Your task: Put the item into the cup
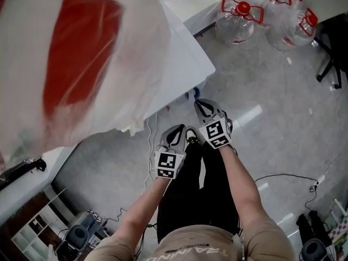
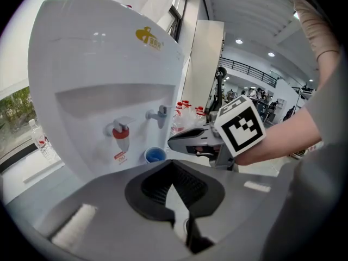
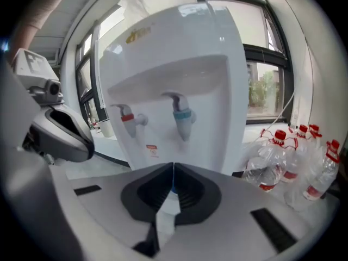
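Cup (image 2: 155, 155) below tap (image 2: 160, 115) of dispenser (image 2: 103, 53) | bottles (image 3: 272, 165) beside it | left tongs (image 2: 172, 165), right tongs (image 3: 173, 167) both closed, empty

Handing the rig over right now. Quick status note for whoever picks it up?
Left gripper: shut, empty.
Right gripper: shut, empty.
Both are held side by side, facing the white water dispenser.
Blue cup: stands at the dispenser's base, below the taps.
Item: none can be picked out in any view.
Done: nothing.
Left: find the item, grasp it, put it into the cup.
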Tool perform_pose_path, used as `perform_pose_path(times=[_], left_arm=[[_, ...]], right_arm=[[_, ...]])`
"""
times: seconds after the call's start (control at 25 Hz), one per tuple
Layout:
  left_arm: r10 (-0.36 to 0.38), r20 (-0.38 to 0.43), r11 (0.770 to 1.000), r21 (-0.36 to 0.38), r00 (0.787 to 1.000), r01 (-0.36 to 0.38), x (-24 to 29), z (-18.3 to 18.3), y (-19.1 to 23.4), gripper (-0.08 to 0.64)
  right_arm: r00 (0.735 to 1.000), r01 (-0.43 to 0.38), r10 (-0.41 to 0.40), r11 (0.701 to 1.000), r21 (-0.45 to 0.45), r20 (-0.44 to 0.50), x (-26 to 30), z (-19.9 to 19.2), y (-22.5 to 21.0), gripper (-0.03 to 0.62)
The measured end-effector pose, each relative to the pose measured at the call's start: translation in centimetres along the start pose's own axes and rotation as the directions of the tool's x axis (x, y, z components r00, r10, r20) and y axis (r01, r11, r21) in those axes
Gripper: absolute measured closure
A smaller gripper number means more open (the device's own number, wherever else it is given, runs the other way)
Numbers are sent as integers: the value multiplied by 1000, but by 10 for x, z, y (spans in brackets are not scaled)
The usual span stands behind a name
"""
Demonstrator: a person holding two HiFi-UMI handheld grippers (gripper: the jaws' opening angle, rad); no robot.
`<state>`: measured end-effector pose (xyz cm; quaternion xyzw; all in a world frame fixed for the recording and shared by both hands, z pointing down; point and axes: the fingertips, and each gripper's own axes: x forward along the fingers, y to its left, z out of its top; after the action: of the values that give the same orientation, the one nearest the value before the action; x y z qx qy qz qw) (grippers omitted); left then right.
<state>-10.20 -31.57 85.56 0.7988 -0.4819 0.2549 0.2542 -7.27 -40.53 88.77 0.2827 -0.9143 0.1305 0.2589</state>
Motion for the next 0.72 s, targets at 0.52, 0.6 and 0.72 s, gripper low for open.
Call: perform_pose_path(times=[0.52, 0.6, 0.72], left_arm=[[-59, 81, 998, 33, 995, 56, -98, 85, -62, 553], [-70, 119, 997, 39, 990, 66, -109, 112, -69, 553], [-73, 182, 996, 62, 981, 62, -130, 154, -77, 553]], right_arm=[[997, -57, 58, 998, -4, 44, -157, 91, 55, 581], [995, -57, 56, 998, 1, 78, -171, 118, 52, 581], [992, -53, 55, 998, -21, 115, -193, 158, 52, 581]])
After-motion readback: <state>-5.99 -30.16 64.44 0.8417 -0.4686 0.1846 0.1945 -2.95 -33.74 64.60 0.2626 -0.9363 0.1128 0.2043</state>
